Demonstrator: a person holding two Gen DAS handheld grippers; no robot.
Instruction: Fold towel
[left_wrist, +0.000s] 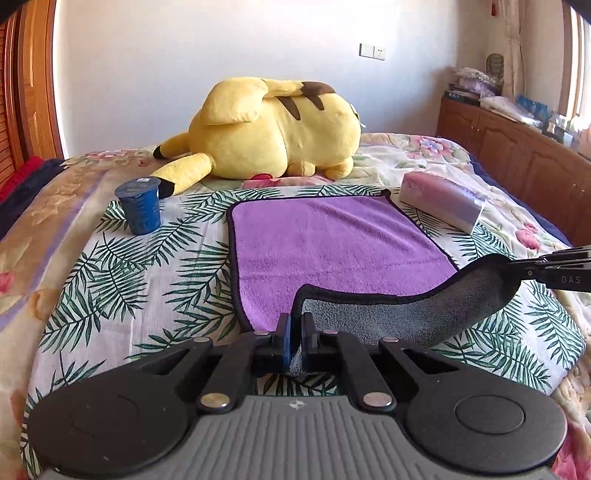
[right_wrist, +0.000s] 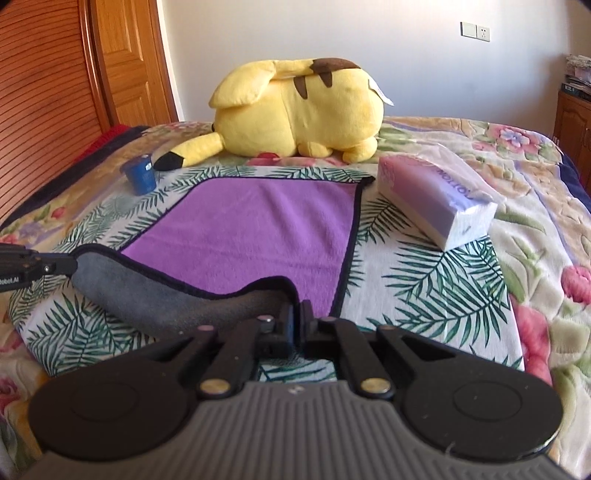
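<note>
A purple towel (left_wrist: 332, 243) with a black hem and a grey underside lies on the palm-leaf cloth on the bed; it also shows in the right wrist view (right_wrist: 258, 229). My left gripper (left_wrist: 295, 325) is shut on its near left corner. My right gripper (right_wrist: 297, 314) is shut on its near right corner and shows from the side in the left wrist view (left_wrist: 517, 264). The near edge is lifted and curled over, so the grey underside (left_wrist: 399, 314) faces me. My left gripper shows at the left edge of the right wrist view (right_wrist: 70, 264).
A yellow plush toy (left_wrist: 266, 129) lies behind the towel. A blue cup (left_wrist: 139, 208) stands at the far left of the towel. A pack of tissues (left_wrist: 443, 203) lies at its far right. A wooden cabinet (left_wrist: 517, 155) runs along the right.
</note>
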